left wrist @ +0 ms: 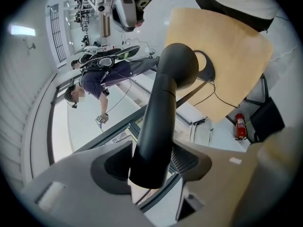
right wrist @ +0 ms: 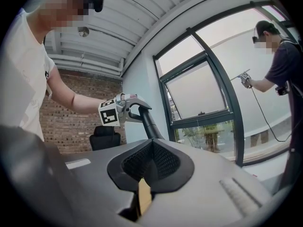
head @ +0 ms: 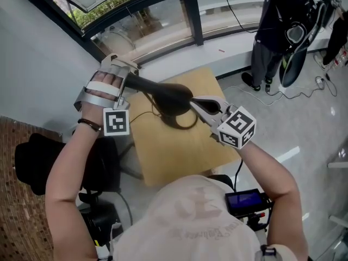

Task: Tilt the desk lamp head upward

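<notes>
A black desk lamp (head: 166, 95) stands on a small wooden table (head: 163, 156), its long head stretched toward the window. My left gripper (head: 124, 75) is at the far end of that head; in the left gripper view the black tube (left wrist: 158, 122) runs between the jaws, which stand a little apart from it. My right gripper (head: 194, 103) has its fingers closed on the near end of the lamp, by the rounded joint (left wrist: 180, 65). In the right gripper view the tube (right wrist: 149, 124) rises from behind the closed pads to the left gripper (right wrist: 130, 107).
A window wall (head: 147, 31) runs just behind the table. One person (head: 277, 26) stands at the right with cables on the floor. A black chair (head: 38, 162) is at the left, a fire extinguisher (left wrist: 240, 126) under the table, and a small screen device (head: 247, 202) near my body.
</notes>
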Motion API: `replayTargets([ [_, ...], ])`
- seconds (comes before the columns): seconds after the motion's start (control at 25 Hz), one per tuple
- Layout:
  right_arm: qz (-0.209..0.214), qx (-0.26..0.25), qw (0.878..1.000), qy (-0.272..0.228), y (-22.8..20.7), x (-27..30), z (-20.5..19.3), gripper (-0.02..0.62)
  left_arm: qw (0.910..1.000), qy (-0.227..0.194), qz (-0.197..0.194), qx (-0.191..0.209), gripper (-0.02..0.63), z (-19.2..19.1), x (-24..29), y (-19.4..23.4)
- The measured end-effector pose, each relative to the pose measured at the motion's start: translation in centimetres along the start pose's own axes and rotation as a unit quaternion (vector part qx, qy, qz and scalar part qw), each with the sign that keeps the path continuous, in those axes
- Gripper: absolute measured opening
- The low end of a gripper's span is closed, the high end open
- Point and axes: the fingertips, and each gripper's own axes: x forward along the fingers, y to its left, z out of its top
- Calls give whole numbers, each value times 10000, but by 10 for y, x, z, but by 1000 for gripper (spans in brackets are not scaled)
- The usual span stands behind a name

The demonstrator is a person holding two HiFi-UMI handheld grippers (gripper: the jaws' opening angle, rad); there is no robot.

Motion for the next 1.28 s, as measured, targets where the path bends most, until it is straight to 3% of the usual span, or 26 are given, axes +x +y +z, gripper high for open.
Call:
replayTargets([
  [0.28,-96,141,9998,-46,-8,-3,0,12,9999,10,-135,-39,245,-3,0,1],
  [0.48,-108,120,9999,-33,-8,-3,-1,13,9978,-73,-371,-544,244,0,-1,-14],
  [0.72,-114,-134,9998,-80,-8,-5,16,12,9968,7,-387,-706,245,-2,-2,-16],
  [1.04,-392,-343,9981,-314,-26,-19,40,12,9908,-77,-616,-1202,245,4,-3,-26],
  [1.28,-656,-477,9956,-479,-43,-33,59,12,9791,-284,-410,-1973,245,10,-1,-21],
])
